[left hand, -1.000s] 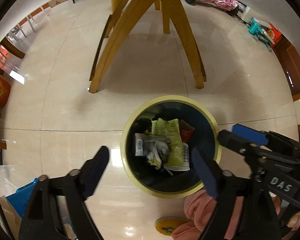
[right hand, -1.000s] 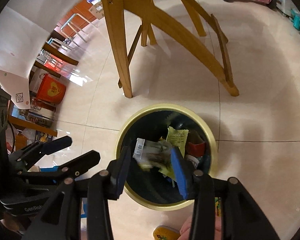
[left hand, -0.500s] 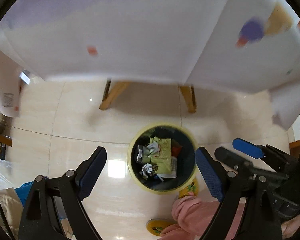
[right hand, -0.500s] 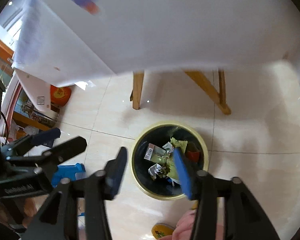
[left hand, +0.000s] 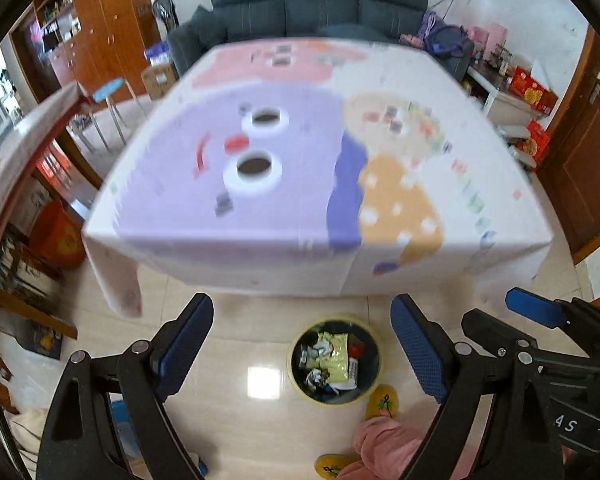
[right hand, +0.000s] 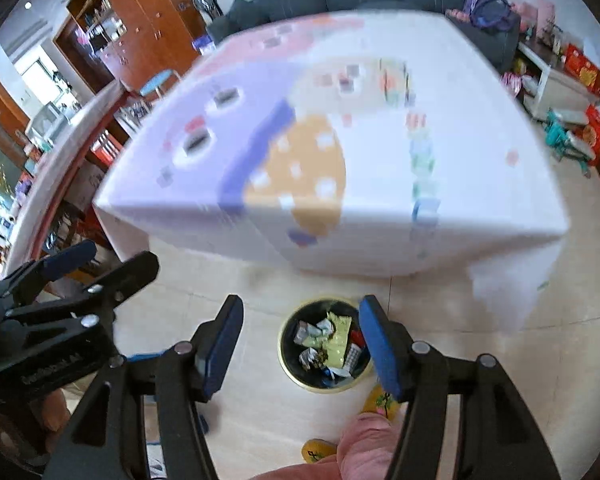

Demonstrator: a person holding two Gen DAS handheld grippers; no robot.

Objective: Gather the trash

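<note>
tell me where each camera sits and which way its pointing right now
Left wrist: on the left claw, angled down past the table at the trash bin on the floor; its own open fingers, the right claw at right, pink trousers and yellow slippers show.
Right wrist: on the right claw, same downward angle; its open fingers, the left claw at left, a hand, a pink knee show.
Shared: table, trash bin, sofa.

The desk point(left hand: 300, 184) and its patterned cloth are motion-blurred, so the small items on it cannot be identified. Trash in the bin point(left hand: 334, 360) is too small to identify.
</note>
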